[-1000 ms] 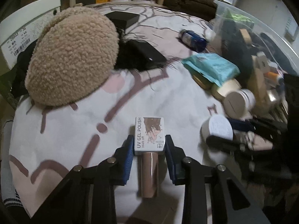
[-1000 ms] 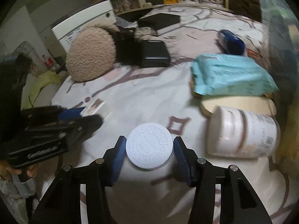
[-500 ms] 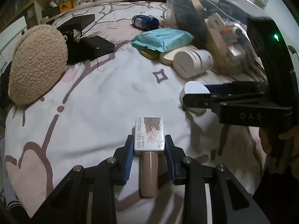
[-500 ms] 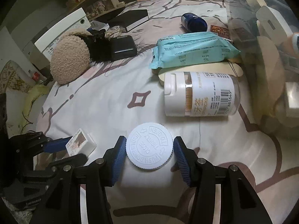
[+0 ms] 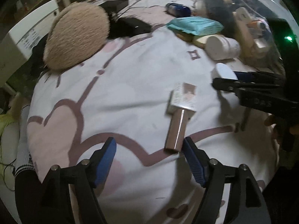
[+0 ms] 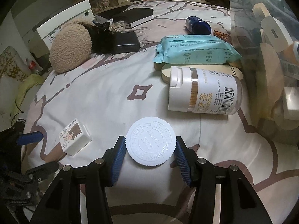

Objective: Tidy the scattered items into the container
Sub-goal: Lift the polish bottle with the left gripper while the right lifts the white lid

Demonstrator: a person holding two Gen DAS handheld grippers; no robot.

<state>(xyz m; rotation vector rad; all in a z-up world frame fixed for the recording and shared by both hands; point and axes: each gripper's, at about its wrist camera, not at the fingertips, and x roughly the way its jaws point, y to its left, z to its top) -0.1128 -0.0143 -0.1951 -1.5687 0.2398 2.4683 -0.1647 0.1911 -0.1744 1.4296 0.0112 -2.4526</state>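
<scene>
My left gripper (image 5: 149, 141) hangs over the bed with its jaws opening and nothing pressed between the pads. The gel polish bottle (image 5: 180, 115), with its white boxy cap and tan body, lies loose on the patterned bedspread. Its base rests by the right fingertip (image 5: 186, 143). The right wrist view shows the same polish bottle (image 6: 74, 140) to the left of my right gripper (image 6: 149, 145). That gripper is shut on a bottle with a white ribbed cap (image 6: 151, 141). The clear plastic container (image 6: 271, 56) stands at the right with several items inside.
A toothpick jar (image 6: 203, 91), a teal wipes pack (image 6: 196, 50), a blue bottle (image 6: 198, 25) and a round wooden piece (image 6: 233, 69) lie beside the container. A fluffy beige hat (image 6: 70, 46), black cases (image 6: 127, 42) and a white box (image 6: 61, 22) sit farther back.
The left jaws have spread wide and let go of the gel polish bottle, which now lies on the bedspread off to the right. The right gripper still holds the white-capped bottle.
</scene>
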